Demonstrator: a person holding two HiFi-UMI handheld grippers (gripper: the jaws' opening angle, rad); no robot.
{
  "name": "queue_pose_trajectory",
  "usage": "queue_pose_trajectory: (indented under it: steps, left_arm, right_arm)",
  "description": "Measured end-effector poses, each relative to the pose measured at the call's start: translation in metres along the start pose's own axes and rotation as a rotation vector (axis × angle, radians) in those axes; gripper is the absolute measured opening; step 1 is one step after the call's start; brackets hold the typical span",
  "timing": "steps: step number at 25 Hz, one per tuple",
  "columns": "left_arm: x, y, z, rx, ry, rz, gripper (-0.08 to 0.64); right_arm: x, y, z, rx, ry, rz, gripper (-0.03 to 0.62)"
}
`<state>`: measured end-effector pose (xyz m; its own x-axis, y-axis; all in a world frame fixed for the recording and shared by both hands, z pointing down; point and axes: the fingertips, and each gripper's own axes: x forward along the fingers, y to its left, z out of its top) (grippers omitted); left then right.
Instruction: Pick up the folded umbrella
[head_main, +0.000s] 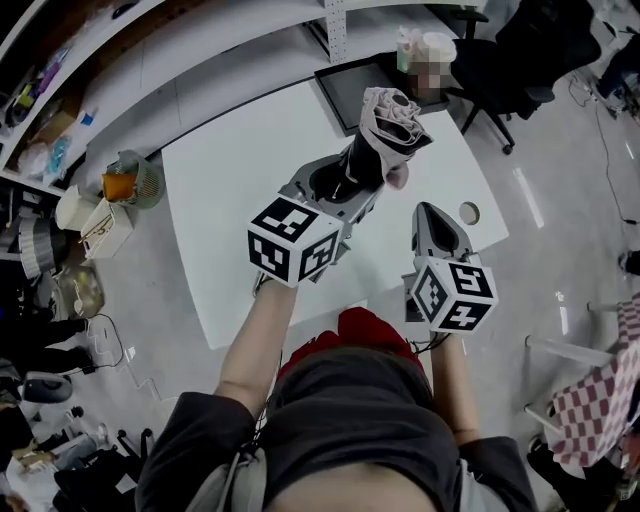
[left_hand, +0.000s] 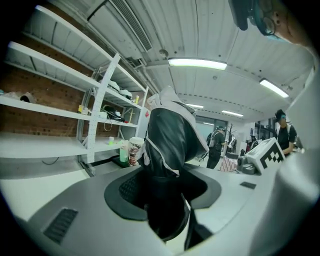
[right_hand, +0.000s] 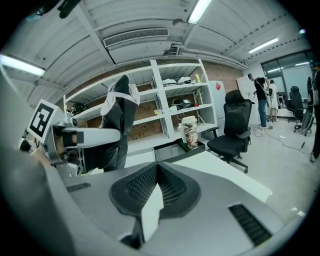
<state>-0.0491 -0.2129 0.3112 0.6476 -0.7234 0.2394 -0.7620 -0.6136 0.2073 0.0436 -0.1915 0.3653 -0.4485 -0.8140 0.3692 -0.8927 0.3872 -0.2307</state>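
Above the worktop (head_main: 225, 190), clear of it, the folded umbrella (head_main: 388, 128) is pinched in the left gripper (head_main: 352, 182). Its fingers clamp the dark lower body, w/ the long axis approx. upright, crossing the fingers, pale canopy end on top. The right gripper (head_main: 432, 215) hangs just beside it on the right, fingers pressed together on nothing. Left hand alone carries it; the pick-up looks prob. done.

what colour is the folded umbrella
The umbrella is black with pale pink folds; head view shows it best.
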Motion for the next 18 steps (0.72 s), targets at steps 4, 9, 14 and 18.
queue_pose_trajectory:
  steps: [4, 9, 14, 18]
  left_arm:
    - [-0.018, 0.007, 0.001, -0.054, -0.035, 0.039, 0.189]
    - [-0.039, 0.018, -0.004, -0.113, -0.056, 0.109, 0.189]
    - [-0.057, 0.027, -0.009, -0.159, -0.084, 0.176, 0.189]
    - [-0.075, 0.037, -0.010, -0.189, -0.117, 0.241, 0.189]
  right_arm:
    - [0.000, 0.009, 0.007, -0.012, -0.012, 0.032, 0.018]
    - [0.003, 0.027, 0.014, -0.031, -0.023, 0.091, 0.018]
    - [0.008, 0.042, 0.019, -0.051, -0.022, 0.147, 0.018]
    - [0.014, 0.055, 0.021, -0.065, -0.022, 0.199, 0.018]
